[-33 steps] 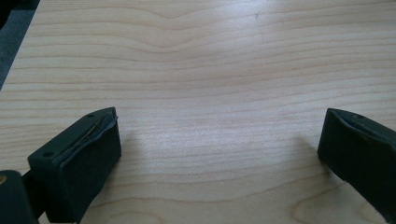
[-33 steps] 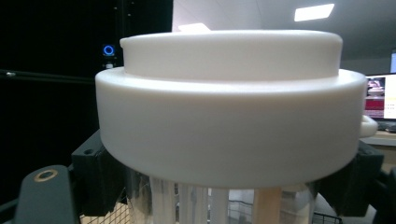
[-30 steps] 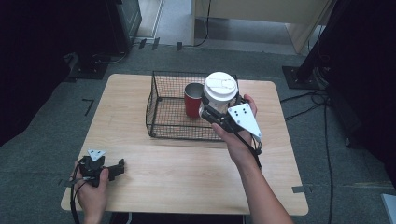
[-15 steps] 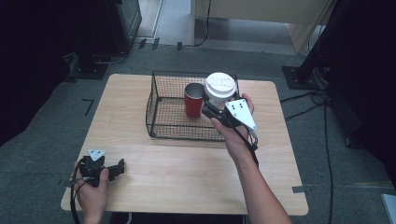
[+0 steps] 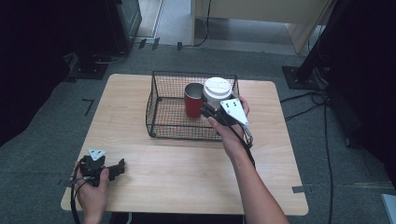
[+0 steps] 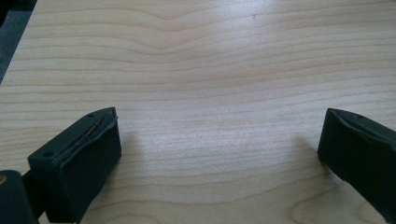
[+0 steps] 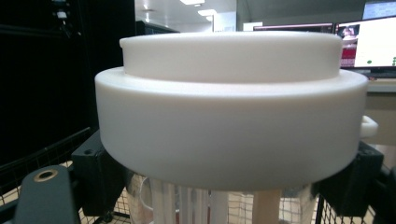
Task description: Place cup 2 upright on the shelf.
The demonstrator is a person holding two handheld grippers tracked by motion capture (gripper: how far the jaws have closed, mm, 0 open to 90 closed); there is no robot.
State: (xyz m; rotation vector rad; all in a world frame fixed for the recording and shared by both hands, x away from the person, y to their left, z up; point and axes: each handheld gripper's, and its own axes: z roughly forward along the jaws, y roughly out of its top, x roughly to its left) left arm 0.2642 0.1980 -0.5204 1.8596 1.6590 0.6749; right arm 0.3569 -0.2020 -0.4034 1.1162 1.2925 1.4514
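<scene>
At frame centre, a white-lidded cup [image 5: 217, 91] was held clamped by the right hand-held gripper [image 5: 208, 111] over the wire basket [image 5: 159, 116], beside a red cup [image 5: 192, 100]; setting down remained. The left hand-held gripper [image 5: 122, 167] rested open on the counter [image 5: 187, 172].

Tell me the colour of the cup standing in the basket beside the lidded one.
Red cup, dark inside, clearest in the high view.

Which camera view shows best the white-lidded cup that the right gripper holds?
The right gripper view: the white-lidded cup sits close, its lid sharp, the clear body below clamped between the jaws. The high view shows the cup small, over the wire basket beside the red cup, partly behind the right gripper. The left gripper view looks at bare table.
</scene>
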